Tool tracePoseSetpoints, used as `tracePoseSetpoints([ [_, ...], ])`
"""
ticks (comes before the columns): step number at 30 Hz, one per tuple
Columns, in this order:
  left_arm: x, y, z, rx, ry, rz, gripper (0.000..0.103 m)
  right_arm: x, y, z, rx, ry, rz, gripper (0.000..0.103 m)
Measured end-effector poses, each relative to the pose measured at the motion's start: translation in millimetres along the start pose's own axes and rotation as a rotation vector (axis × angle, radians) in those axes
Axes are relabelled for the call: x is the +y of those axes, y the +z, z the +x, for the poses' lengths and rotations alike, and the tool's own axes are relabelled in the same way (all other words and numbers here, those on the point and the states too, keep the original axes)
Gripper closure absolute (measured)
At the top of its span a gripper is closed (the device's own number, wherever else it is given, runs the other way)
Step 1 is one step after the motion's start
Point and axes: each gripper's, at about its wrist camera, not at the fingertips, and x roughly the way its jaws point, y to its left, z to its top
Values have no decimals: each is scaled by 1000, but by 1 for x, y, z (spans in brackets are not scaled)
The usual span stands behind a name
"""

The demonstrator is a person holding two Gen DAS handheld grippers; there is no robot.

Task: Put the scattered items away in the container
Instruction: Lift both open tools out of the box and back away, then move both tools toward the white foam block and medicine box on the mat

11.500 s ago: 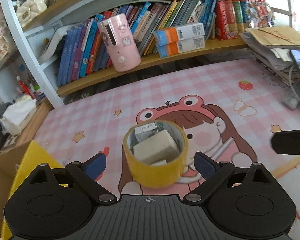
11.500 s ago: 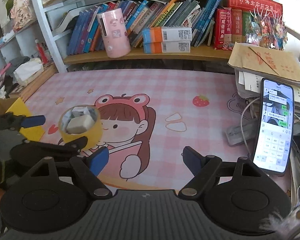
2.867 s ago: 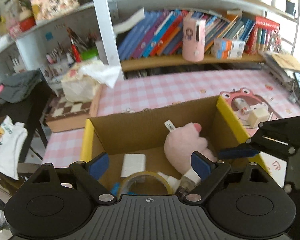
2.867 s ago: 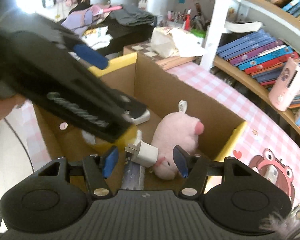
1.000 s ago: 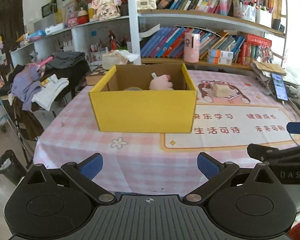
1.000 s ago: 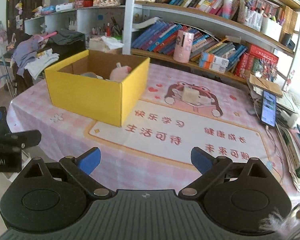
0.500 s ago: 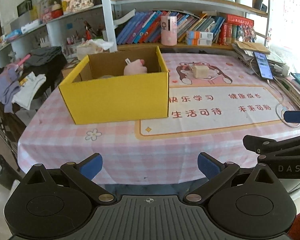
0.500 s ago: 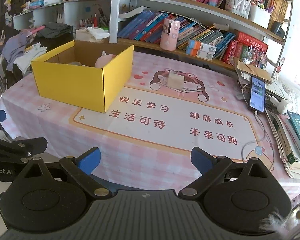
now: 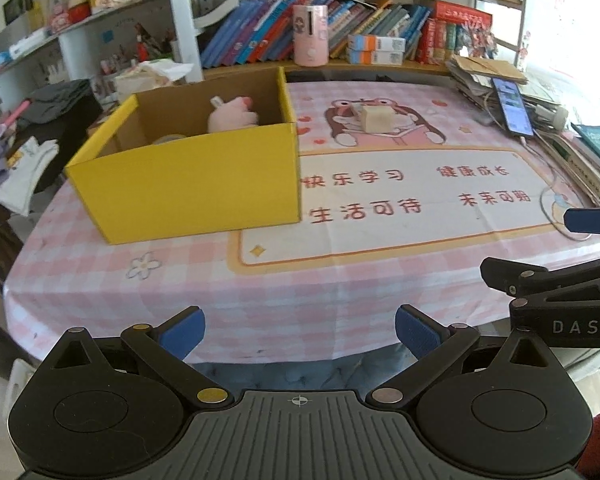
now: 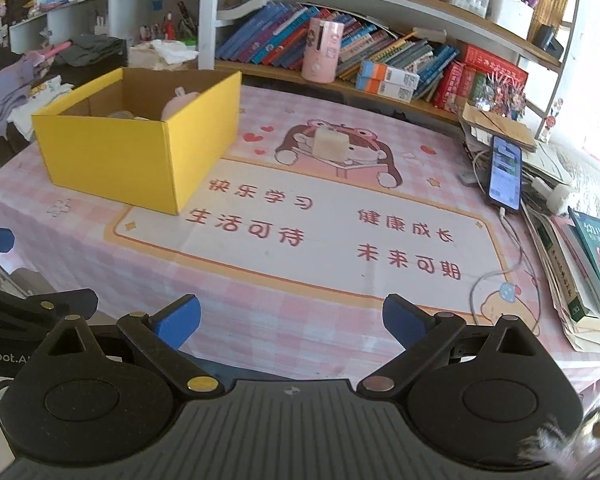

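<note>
Here, pink checked tablecloth (image 9: 340,280) below bookshelves (image 10: 380,56) (each gripper (image 9: 298,330) (image 10: 290,316) released, empty).

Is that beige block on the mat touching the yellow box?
Apart. In the right wrist view, the block sits on the cartoon picture, with a stretch of pink mat showing between it and the box.

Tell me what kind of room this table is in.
Most likely a home study or child's room: packed bookshelves line the wall, a cartoon pink checked tablecloth covers the table, and clothes are piled beside it. A yellow box holds a pink plush toy.
</note>
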Motion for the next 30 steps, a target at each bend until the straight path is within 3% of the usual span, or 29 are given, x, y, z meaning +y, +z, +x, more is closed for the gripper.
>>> tracePoseSetpoints([
  [15, -60, 46, 61, 25, -116, 84, 1, -74, 8, 37, 40, -104, 80, 4],
  [30, -105, 118, 124, 38, -79, 55, 1, -159, 63, 112, 76, -69, 82, 4],
])
